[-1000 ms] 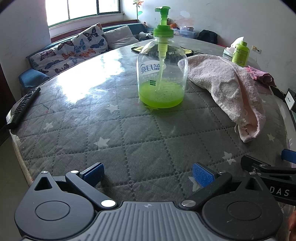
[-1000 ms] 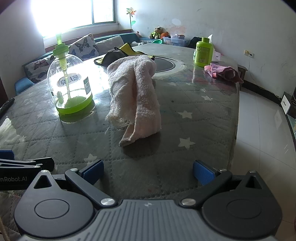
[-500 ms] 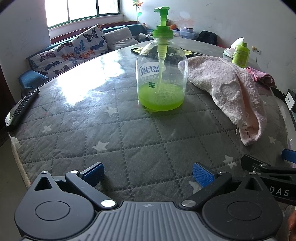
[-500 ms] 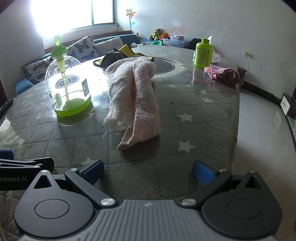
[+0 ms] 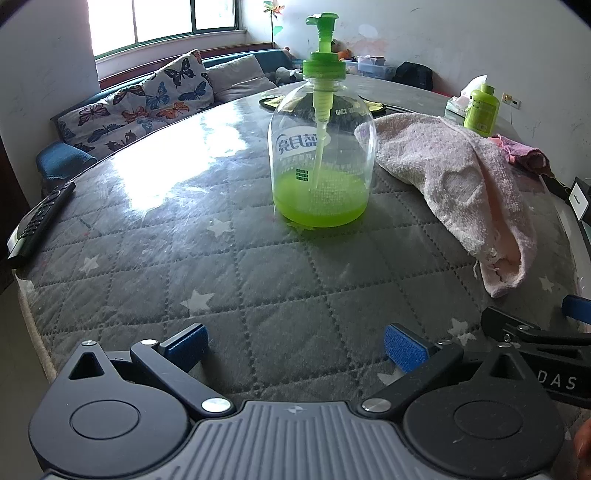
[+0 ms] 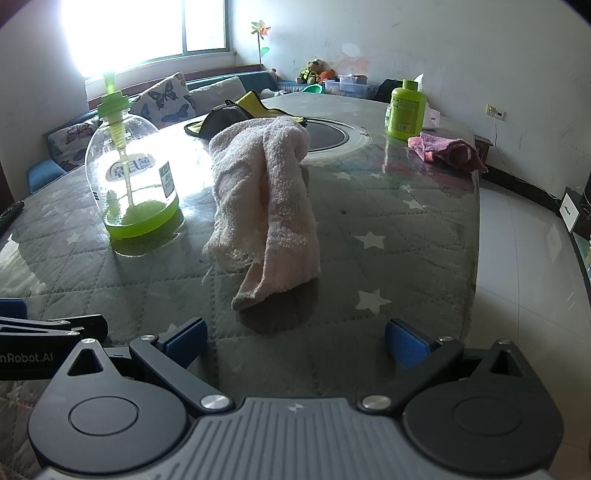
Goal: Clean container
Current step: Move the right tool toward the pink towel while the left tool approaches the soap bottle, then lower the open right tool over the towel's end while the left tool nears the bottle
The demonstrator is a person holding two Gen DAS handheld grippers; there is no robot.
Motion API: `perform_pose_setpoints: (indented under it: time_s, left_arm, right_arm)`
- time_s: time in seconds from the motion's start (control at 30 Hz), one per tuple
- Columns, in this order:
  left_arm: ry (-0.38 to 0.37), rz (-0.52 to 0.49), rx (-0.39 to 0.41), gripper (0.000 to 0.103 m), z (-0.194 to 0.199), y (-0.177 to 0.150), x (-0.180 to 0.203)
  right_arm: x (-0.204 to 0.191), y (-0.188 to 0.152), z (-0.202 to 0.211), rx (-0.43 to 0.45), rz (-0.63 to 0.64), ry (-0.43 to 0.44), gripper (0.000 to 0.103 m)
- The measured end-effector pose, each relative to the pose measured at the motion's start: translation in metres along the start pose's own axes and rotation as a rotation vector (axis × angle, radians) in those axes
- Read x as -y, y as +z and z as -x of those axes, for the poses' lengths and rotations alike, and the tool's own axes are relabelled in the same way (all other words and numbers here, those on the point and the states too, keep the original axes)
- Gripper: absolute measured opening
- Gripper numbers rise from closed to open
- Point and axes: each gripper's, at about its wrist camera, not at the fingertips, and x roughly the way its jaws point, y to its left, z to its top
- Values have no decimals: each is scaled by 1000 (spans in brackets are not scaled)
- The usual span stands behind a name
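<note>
Though nearly empty, pump bottle [image 5: 320, 155] upright.

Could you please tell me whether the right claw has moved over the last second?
Yes. The right claw has pulled back from the table: the pink towel and pump bottle now sit higher and smaller in its view.

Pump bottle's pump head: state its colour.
Bright green, matching the liquid inside the clear pump bottle. The pump head shows best in the left wrist view.

place: home living room
seating: sofa [image 5: 155, 107] with butterfly cushions under the window [image 5: 166, 22]
far corner: soft toys [image 6: 317, 70]
table [image 5: 184, 236]: quilted star cover
</note>
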Motion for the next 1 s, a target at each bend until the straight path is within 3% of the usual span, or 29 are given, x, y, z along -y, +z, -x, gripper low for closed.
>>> perform_pose_setpoints:
  time_s: [1.0]
  left_arm:
    - [0, -8, -2, 103, -12, 13, 0]
  right_arm:
    - [1, 11, -13, 2, -1, -9, 103]
